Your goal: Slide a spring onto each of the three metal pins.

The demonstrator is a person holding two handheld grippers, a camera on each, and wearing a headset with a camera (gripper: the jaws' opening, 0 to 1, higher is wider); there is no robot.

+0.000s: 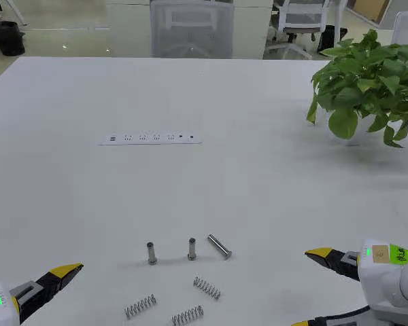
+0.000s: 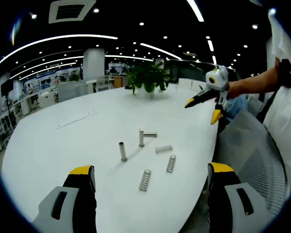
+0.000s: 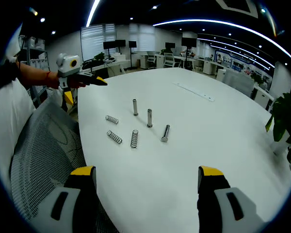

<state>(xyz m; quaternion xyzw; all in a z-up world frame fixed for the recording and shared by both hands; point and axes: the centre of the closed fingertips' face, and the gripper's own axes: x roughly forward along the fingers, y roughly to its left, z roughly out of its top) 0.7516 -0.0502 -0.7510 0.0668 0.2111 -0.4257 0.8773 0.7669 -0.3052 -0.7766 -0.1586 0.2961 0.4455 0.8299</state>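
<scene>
Three metal pins lie near the table's front edge: two stand upright (image 1: pixel 151 252) (image 1: pixel 192 248) and one lies on its side (image 1: pixel 219 246). Just in front of them lie three loose springs (image 1: pixel 140 306) (image 1: pixel 188 316) (image 1: pixel 207 288). My left gripper (image 1: pixel 41 288) sits at the bottom left, open, with nothing between its yellow-tipped fingers (image 2: pixel 151 171). Off to the bottom right is my right gripper (image 1: pixel 309 288), also open and holding nothing (image 3: pixel 146 171). Both are well apart from the pins and springs. Each gripper view shows the pins (image 2: pixel 122 151) (image 3: pixel 149 118) and the springs (image 2: pixel 145 180) (image 3: pixel 134 138) ahead.
A white power strip (image 1: pixel 149 138) is set in the middle of the white table (image 1: pixel 258 176). A potted green plant (image 1: pixel 367 81) stands at the far right. Mesh office chairs (image 1: pixel 190 27) stand beyond the far edge.
</scene>
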